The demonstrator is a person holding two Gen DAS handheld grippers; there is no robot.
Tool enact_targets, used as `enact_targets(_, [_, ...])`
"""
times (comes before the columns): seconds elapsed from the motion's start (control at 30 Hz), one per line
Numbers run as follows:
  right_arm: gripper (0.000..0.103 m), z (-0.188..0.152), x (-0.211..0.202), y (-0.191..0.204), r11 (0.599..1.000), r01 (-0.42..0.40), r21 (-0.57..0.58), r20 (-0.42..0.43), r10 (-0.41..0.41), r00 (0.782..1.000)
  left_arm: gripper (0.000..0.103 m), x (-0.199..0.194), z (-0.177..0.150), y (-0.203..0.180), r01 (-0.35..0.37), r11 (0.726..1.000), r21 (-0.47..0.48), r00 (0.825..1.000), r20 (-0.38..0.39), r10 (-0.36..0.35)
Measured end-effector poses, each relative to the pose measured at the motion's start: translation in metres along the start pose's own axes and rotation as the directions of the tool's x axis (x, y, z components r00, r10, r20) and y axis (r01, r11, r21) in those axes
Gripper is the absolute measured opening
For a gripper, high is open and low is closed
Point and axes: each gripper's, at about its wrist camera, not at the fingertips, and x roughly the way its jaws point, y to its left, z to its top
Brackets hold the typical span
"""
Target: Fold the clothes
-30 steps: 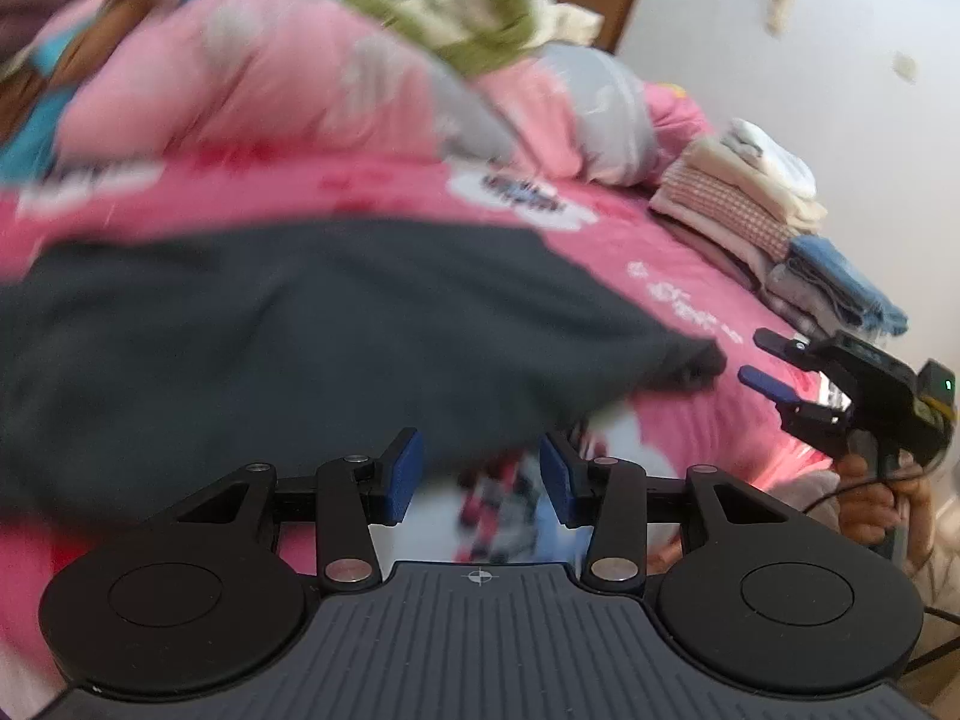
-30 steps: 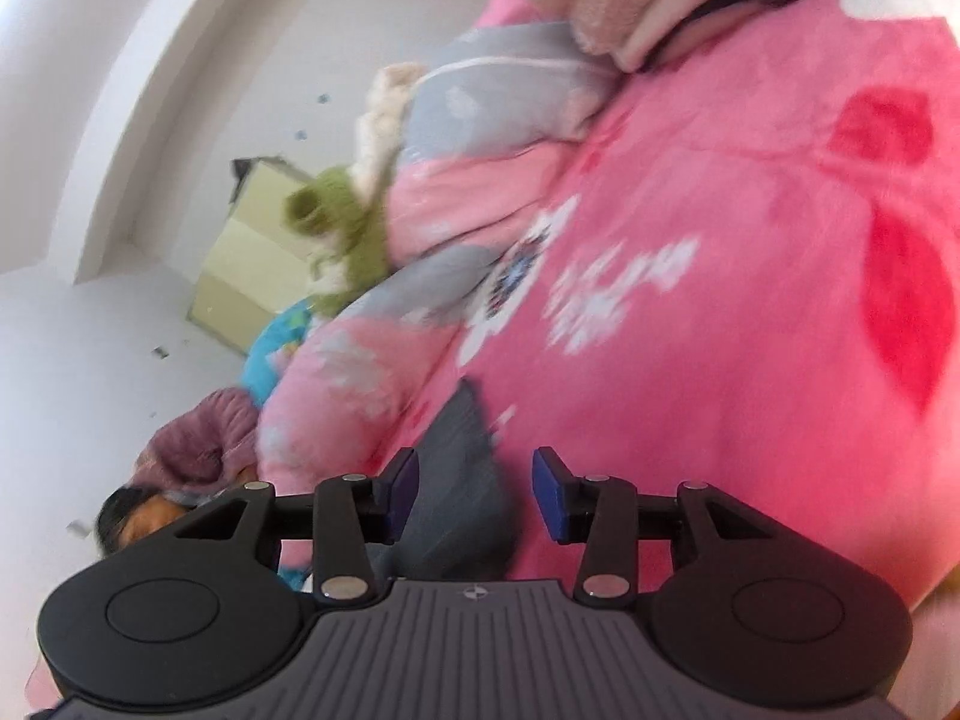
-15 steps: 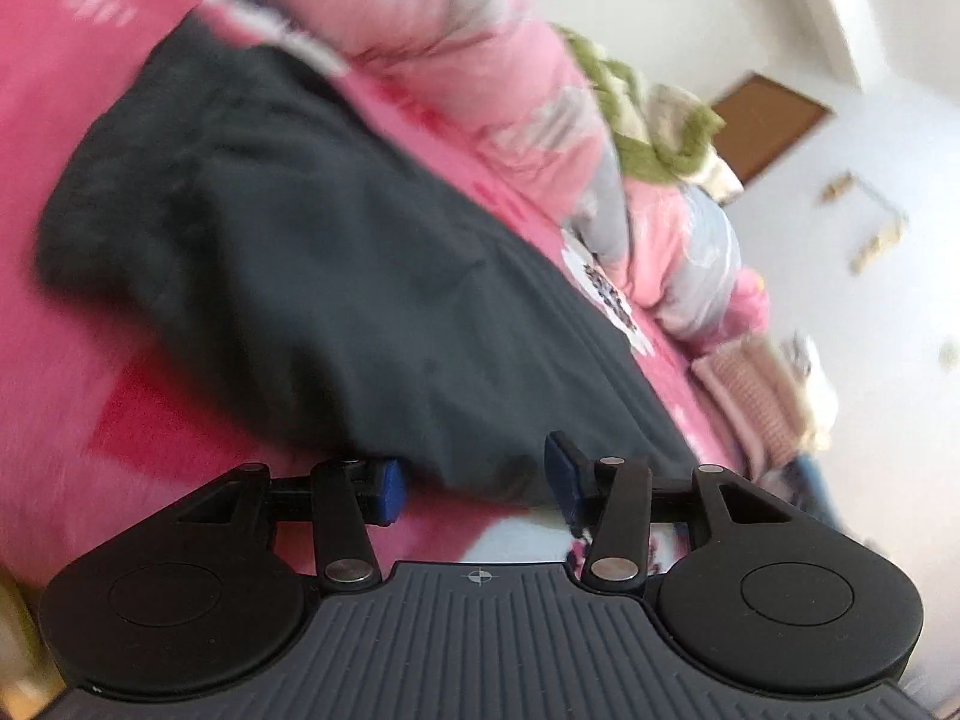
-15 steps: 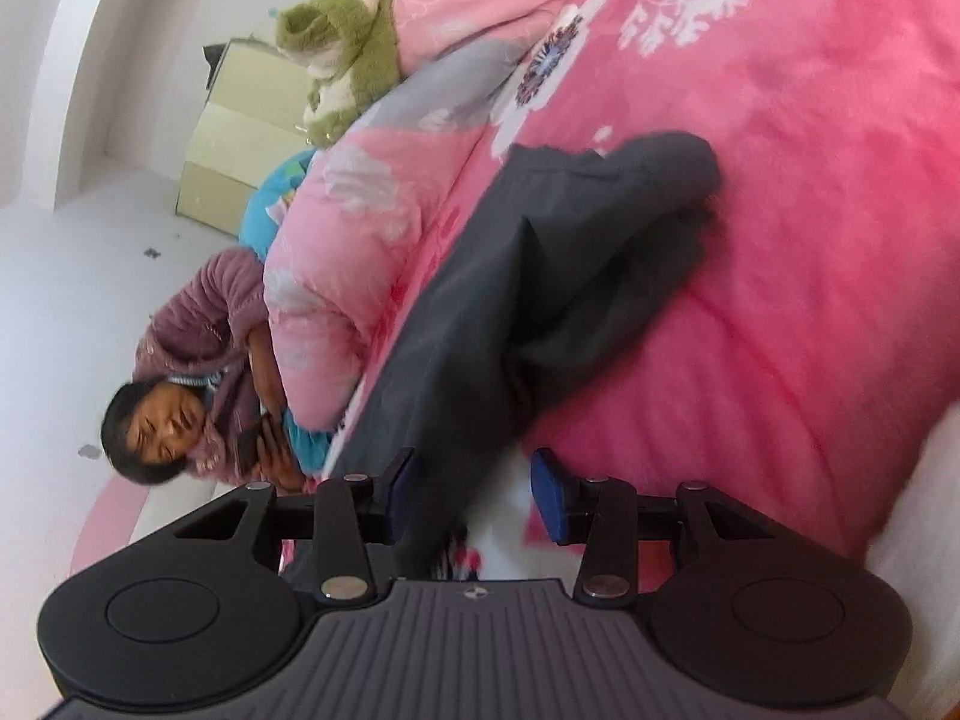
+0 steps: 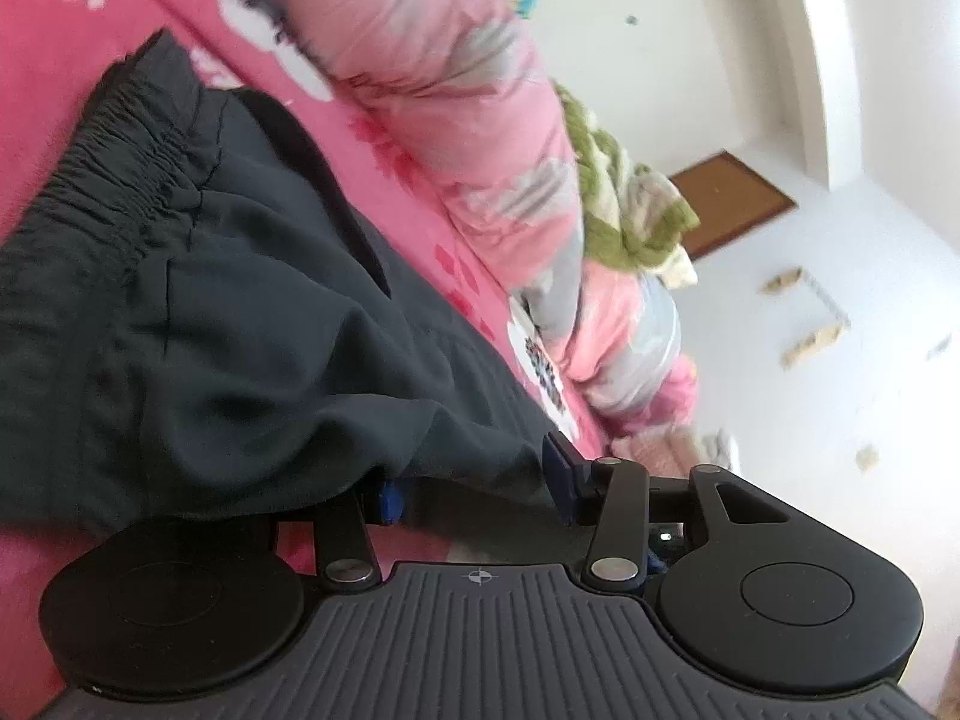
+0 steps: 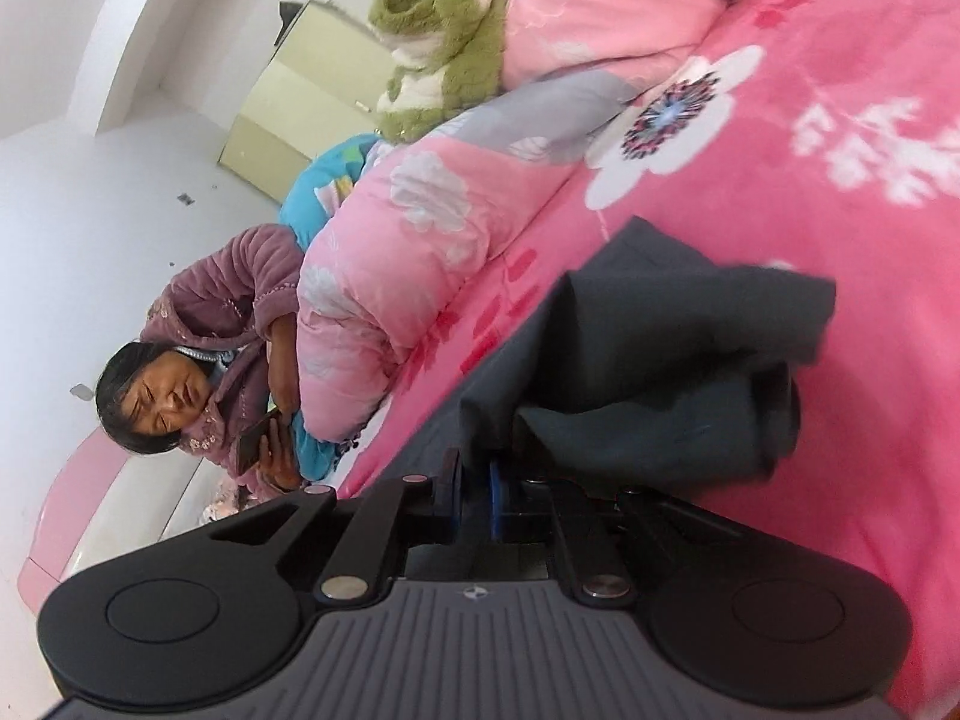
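Observation:
A dark grey pair of trousers (image 5: 240, 312) with an elastic waistband lies on the pink flowered bedspread (image 5: 72, 12). My left gripper (image 5: 474, 489) is open, its fingers astride the near edge of the cloth, the left pad partly under a fold. In the right wrist view the trousers' leg end (image 6: 672, 372) is bunched on the bedspread (image 6: 810, 192). My right gripper (image 6: 477, 495) is shut on the edge of that dark cloth.
A rolled pink and grey quilt (image 5: 456, 96) lies along the far side of the bed, with a green plush toy (image 6: 444, 54) on it. A person in a purple robe (image 6: 228, 324) sits beyond the quilt. Folded clothes (image 5: 672, 450) show by the left gripper.
My right gripper has closed on the trouser edge. My left gripper has moved in against the cloth's near edge and stays open. Both views have rolled further sideways.

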Motion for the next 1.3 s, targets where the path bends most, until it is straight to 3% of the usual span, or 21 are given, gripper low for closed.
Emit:
enact_targets(0.13, [0.018, 0.021, 0.038, -0.012, 0.998, 0.014, 0.06, -0.056, -0.011, 0.998, 0.046, 0.013, 0.011, 0.014, 0.011, 0.996, -0.09, 1.0, -0.005, -0.011])
enact_targets(0.2, [0.037, 0.028, 0.058, -0.024, 0.994, 0.027, 0.103, -0.09, -0.017, 0.996, 0.046, 0.016, 0.013, 0.017, 0.013, 0.995, -0.102, 1.0, -0.005, -0.014])
enact_targets(0.27, [0.036, 0.032, 0.072, -0.038, 0.985, 0.037, 0.166, -0.117, -0.018, 0.993, 0.046, 0.018, 0.013, 0.017, 0.013, 0.995, -0.095, 1.0, -0.005, -0.013])
enact_targets(0.37, [0.04, 0.036, 0.062, -0.036, 0.983, 0.009, 0.184, -0.108, 0.011, 0.994, 0.046, 0.019, 0.013, 0.018, 0.018, 0.996, -0.089, 1.0, -0.004, -0.018])
enact_targets(0.47, [0.046, 0.031, 0.037, -0.02, 0.994, -0.003, 0.111, -0.063, 0.01, 0.998, 0.046, 0.017, 0.012, 0.019, 0.024, 0.996, -0.087, 1.0, -0.003, -0.025])
enact_targets(0.67, [0.047, -0.006, 0.021, -0.001, 0.999, 0.0, 0.043, -0.131, 0.005, 0.991, 0.046, 0.017, 0.011, 0.019, 0.027, 0.997, -0.077, 1.0, 0.002, -0.027])
enact_targets(1.13, [0.041, -0.043, 0.046, 0.022, 0.997, 0.013, -0.077, -0.18, -0.027, 0.983, 0.046, 0.016, 0.009, 0.022, 0.057, 0.997, -0.046, 0.998, 0.003, -0.057])
enact_targets(1.23, [0.026, -0.046, 0.048, 0.026, 0.996, 0.011, -0.091, -0.179, -0.027, 0.984, 0.046, 0.015, 0.009, 0.023, 0.064, 0.997, -0.045, 0.998, 0.005, -0.064])
enact_targets(1.27, [0.008, -0.044, 0.047, 0.028, 0.996, 0.0, -0.089, -0.177, -0.016, 0.984, 0.046, 0.015, 0.009, 0.023, 0.066, 0.997, -0.045, 0.998, 0.005, -0.066])
enact_targets(1.3, [0.004, -0.043, 0.047, 0.03, 0.996, -0.011, -0.086, -0.175, -0.004, 0.985, 0.046, 0.015, 0.009, 0.023, 0.067, 0.997, -0.045, 0.998, 0.006, -0.067])
